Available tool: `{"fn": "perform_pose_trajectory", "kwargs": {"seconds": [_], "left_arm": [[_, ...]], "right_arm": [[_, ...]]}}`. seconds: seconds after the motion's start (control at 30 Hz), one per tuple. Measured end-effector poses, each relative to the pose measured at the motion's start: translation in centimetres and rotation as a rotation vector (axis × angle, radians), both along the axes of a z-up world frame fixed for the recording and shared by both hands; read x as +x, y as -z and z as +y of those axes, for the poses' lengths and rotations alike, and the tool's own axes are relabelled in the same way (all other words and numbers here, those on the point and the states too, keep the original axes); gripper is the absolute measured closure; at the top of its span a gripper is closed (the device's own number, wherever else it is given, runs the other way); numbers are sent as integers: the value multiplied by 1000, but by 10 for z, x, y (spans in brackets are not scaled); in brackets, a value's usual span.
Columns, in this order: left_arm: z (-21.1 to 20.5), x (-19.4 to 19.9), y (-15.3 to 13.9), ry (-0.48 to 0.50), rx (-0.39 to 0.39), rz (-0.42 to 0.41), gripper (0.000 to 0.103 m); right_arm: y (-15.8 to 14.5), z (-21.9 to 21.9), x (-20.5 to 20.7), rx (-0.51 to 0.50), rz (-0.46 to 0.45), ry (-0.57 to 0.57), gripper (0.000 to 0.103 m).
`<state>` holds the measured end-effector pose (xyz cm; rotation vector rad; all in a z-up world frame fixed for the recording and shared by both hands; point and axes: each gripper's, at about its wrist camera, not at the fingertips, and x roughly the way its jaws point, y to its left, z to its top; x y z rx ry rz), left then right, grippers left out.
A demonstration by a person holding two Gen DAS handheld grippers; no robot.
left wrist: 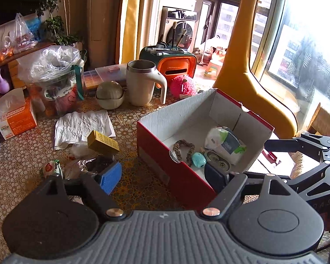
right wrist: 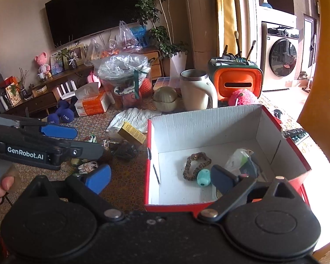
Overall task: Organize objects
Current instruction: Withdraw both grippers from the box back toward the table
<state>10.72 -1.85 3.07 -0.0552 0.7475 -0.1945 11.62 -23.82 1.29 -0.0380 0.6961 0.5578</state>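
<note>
A red cardboard box (left wrist: 187, 114) (right wrist: 209, 127) with a white inside stands open on the patterned table. Inside it lie a brown scrunchie (left wrist: 177, 148) (right wrist: 187, 171), a small teal object (left wrist: 198, 158) (right wrist: 203, 177) and a white wipes packet (left wrist: 224, 143) (right wrist: 239, 158). My left gripper (left wrist: 162, 176) (right wrist: 79, 140) is open over the box's near left corner, holding nothing. My right gripper (right wrist: 160, 179) (left wrist: 259, 158) hangs open above the box's near edge, also holding nothing. Left of the box, a yellow carton (left wrist: 102, 142) (right wrist: 132, 133) rests among crumpled packets.
Behind the box stand a cream mug (left wrist: 140, 83) (right wrist: 195, 90), a bowl (left wrist: 110, 96), a pink fluffy ball (left wrist: 182, 85) and an orange container (left wrist: 178, 68). A paper towel (left wrist: 83, 125), a tissue box (left wrist: 15, 116) and a bagged basket (left wrist: 55, 77) sit to the left. A yellow chair (left wrist: 248, 66) rises on the right.
</note>
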Motion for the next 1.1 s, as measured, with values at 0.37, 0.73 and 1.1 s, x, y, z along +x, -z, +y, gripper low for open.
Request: {"fn": "perform_pose_trajectory", "kwargs": {"seconds": [0.37, 0.73, 1.1], "left_arm": [[66, -37, 2, -103, -28, -55, 4], [117, -55, 19, -183, -7, -89, 1], [168, -53, 59, -278, -59, -57, 1]], "right_arm": [[-3, 47, -13, -1, -21, -79, 3], [6, 85, -8, 17, 5, -143, 1], [32, 133, -12, -9, -46, -213, 1]]}}
